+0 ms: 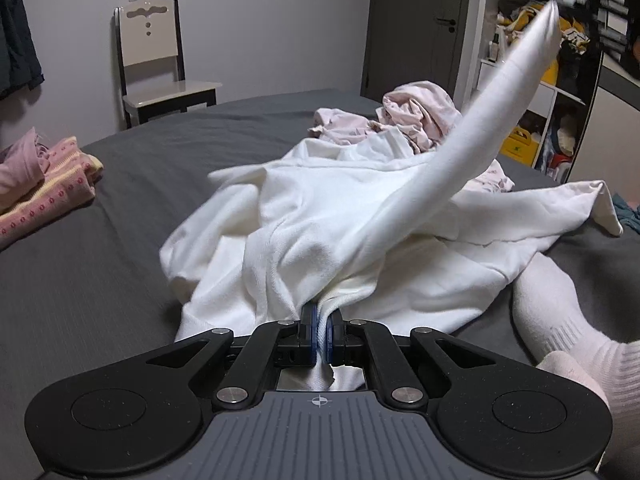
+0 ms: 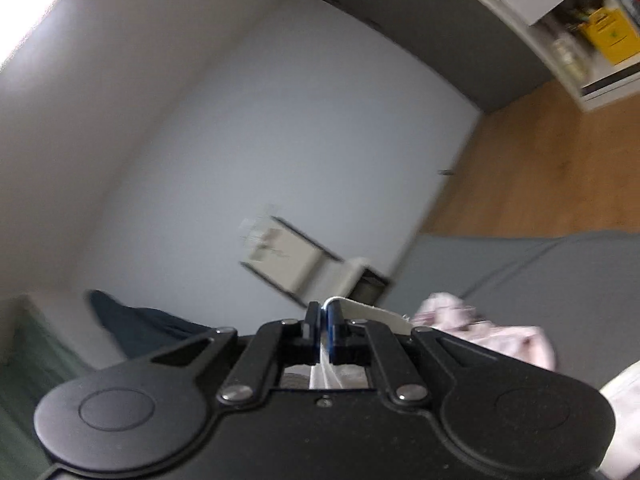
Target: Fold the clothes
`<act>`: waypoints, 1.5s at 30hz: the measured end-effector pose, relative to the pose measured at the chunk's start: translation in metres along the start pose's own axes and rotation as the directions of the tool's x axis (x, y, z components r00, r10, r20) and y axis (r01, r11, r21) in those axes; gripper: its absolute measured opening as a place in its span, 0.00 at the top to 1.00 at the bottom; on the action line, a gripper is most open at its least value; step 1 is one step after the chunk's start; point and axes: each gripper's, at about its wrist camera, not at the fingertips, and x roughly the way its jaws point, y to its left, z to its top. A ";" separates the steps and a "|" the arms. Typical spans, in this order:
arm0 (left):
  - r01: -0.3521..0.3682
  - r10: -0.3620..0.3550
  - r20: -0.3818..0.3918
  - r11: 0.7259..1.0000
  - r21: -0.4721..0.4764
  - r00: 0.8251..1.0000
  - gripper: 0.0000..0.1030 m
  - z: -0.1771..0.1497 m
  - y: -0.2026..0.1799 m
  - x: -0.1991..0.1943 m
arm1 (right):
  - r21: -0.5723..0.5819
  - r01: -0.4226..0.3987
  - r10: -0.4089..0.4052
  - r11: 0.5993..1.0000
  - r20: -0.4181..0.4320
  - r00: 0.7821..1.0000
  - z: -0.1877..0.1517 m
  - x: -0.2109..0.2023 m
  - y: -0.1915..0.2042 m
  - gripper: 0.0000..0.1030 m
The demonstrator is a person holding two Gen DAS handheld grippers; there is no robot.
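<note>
Far left on the grey bed (image 1: 120,208) there's a folded pink knit with little red dots (image 1: 44,196), and behind it a wooden chair (image 1: 154,60) against the wall. No readable writing anywhere, just a small crosshair mark on the gripper body and a yellow box (image 1: 520,142) on the shelf (image 1: 560,92) with a green mark too blurry to read.

Middle of the bed is the white garment (image 1: 320,232), all rumpled, with a pale pink pile of clothes (image 1: 404,116) just behind it. The left gripper (image 1: 320,322) is clamped down on a bunched bit of the white fabric at the near edge, cloth poking out between the blue pads (image 1: 309,324).

From there a long strip of the white garment stretches taut up to the upper right, toward the shelf. A foot in a white sock (image 1: 560,312) rests on the bed at the right.

In the right wrist view, the right gripper (image 2: 323,320) is pinched tight on a thin white edge of cloth, raised and tilted, with the wall and wood floor (image 2: 540,168) blurred beyond.
</note>
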 end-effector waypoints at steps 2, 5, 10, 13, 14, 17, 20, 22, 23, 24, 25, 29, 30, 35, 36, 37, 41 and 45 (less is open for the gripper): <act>-0.008 0.008 0.012 1.000 0.009 1.000 0.96 0.004 0.003 -0.004 | -0.008 -0.005 0.005 1.000 -0.041 0.999 0.004 0.015 0.006 0.96; -0.040 0.039 0.050 0.999 0.015 0.998 0.96 0.019 0.013 -0.014 | -0.079 -0.072 0.066 0.994 -0.082 0.994 0.010 0.039 0.040 0.96; -0.115 0.121 0.071 0.990 -0.084 0.990 0.96 0.048 0.056 -0.029 | -0.205 -0.220 0.173 0.954 -0.222 0.959 0.016 0.117 0.146 0.96; -0.163 0.174 0.042 0.969 -0.184 0.984 0.96 0.050 0.090 -0.034 | -0.311 -0.252 0.151 0.916 -0.314 0.937 -0.003 0.175 0.216 0.96; -0.174 0.186 0.027 0.957 -0.232 0.982 0.96 0.048 0.102 -0.035 | -0.337 -0.255 0.134 0.907 -0.341 0.930 -0.013 0.194 0.235 0.91; -0.233 0.239 -0.032 0.894 -0.383 0.970 0.96 0.034 0.136 -0.040 | -0.392 -0.209 0.022 0.896 -0.431 0.902 -0.057 0.235 0.251 0.45; -0.293 0.280 -0.104 0.813 -0.504 0.954 0.96 0.013 0.163 -0.047 | -0.417 -0.205 -0.055 0.886 -0.533 0.844 -0.104 0.241 0.226 0.45; -0.303 0.276 -0.133 0.783 -0.544 0.952 0.96 0.002 0.173 -0.051 | -0.446 -0.231 -0.117 0.865 -0.626 0.771 -0.141 0.232 0.202 0.44; -0.293 0.261 -0.137 0.779 -0.554 0.955 0.96 -0.004 0.177 -0.053 | -0.464 -0.253 -0.151 0.849 -0.673 0.724 -0.161 0.224 0.189 0.44; -0.277 0.243 -0.135 0.782 -0.559 0.960 0.95 -0.008 0.179 -0.054 | -0.481 -0.276 -0.190 0.832 -0.715 0.673 -0.181 0.215 0.175 0.43; -0.257 0.221 -0.134 0.787 -0.560 0.966 0.95 -0.011 0.182 -0.055 | -0.509 -0.298 -0.250 0.807 -0.753 0.609 -0.204 0.207 0.160 0.43; -0.163 0.126 -0.107 0.853 -0.497 0.986 0.95 -0.009 0.177 -0.058 | -0.571 -0.368 -0.387 0.733 -0.796 0.465 -0.265 0.168 0.112 0.43; -0.145 0.107 -0.107 0.878 -0.457 0.988 0.95 -0.005 0.173 -0.060 | -0.578 -0.383 -0.402 0.721 -0.798 0.448 -0.275 0.159 0.103 0.44; 0.004 -0.032 -0.158 0.984 -0.176 0.987 0.95 0.018 0.142 -0.065 | -0.532 -0.440 -0.353 0.723 -0.833 0.427 -0.290 0.127 0.095 0.44; 0.025 -0.039 -0.164 0.996 -0.085 0.986 0.95 0.019 0.131 -0.066 | -0.540 -0.460 -0.355 0.705 -0.830 0.429 -0.293 0.121 0.097 0.44; 0.034 -0.032 -0.166 0.999 0.009 0.986 0.95 0.021 0.121 -0.066 | -0.546 -0.479 -0.358 0.687 -0.828 0.432 -0.296 0.115 0.099 0.44; 0.093 0.001 -0.206 0.890 0.446 0.978 0.89 0.012 0.070 -0.054 | -0.551 -0.510 -0.361 0.661 -0.829 0.428 -0.311 0.114 0.103 0.43; 0.186 0.017 -0.267 0.675 0.714 0.964 0.89 -0.006 0.036 -0.033 | -0.567 -0.561 -0.341 0.603 -0.819 0.462 -0.314 0.101 0.114 0.43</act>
